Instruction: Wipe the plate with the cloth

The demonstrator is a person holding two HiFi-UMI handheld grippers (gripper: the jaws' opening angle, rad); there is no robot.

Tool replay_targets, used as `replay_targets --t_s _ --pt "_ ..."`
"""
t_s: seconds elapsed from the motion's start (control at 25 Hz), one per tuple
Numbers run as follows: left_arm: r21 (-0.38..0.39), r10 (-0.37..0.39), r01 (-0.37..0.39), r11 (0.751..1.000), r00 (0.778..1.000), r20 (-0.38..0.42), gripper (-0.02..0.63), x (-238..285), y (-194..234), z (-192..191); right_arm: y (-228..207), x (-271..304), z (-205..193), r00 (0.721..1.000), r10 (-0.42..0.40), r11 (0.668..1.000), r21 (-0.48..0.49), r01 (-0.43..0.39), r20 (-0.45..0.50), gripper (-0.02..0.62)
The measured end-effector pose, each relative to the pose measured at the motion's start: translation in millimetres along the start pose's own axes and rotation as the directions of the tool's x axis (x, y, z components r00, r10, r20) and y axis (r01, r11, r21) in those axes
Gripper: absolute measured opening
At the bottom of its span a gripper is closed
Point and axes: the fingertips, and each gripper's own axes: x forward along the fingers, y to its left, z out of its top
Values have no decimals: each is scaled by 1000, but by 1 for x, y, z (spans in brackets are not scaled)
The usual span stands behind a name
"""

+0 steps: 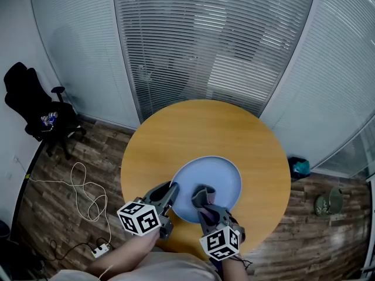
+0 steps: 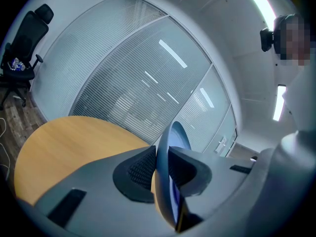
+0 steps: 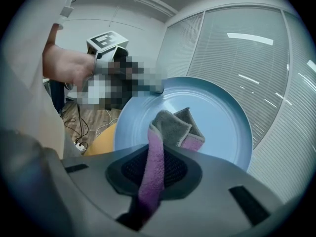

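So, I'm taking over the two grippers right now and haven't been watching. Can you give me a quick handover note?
Left gripper: shut on the near-left rim of the blue plate, steadying it over the round table.
Right gripper: shut on the purple and grey cloth, whose bunched free end lies against the plate's face, near the middle.
Done: both things are gripped and the cloth is on the plate. No dirt shows, so how much is already wiped cannot be told.
Left: probably work the cloth over the rest of the face and out to the rim, then set both down.
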Motion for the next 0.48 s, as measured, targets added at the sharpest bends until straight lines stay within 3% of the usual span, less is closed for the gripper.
replay_targets --t_s 0.48 --pt "-11 8 -8 1000 1000 -14 63 -4 1 -6 -25 -13 -19 997 -67 996 53 69 -28 51"
